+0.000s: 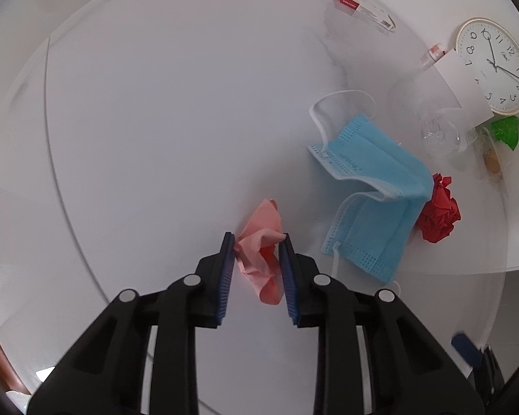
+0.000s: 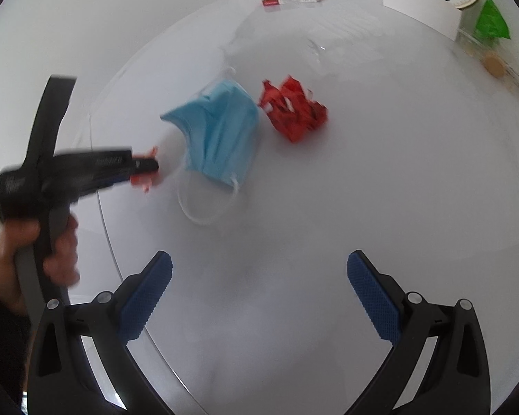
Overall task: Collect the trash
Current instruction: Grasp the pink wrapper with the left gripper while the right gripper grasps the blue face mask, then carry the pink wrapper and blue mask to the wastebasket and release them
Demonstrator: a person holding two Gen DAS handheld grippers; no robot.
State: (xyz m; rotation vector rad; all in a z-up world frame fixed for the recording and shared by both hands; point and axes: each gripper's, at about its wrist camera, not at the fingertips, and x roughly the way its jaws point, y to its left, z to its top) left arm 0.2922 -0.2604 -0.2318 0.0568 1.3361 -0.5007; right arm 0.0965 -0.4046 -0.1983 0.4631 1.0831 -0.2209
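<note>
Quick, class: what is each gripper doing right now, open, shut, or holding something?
Left gripper: shut on the pink crumpled paper.
Right gripper: open, nothing between its jaws.

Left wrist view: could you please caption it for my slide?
Left tool clamps crumpled pink paper beside a blue mask.

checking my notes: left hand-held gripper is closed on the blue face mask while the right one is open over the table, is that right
Not quite. The left hand-held gripper is closed on the crumpled pink paper, not the blue face mask, which lies untouched beside it on the table. The left wrist view shows this. The right hand-held gripper is indeed open over the table.
</note>
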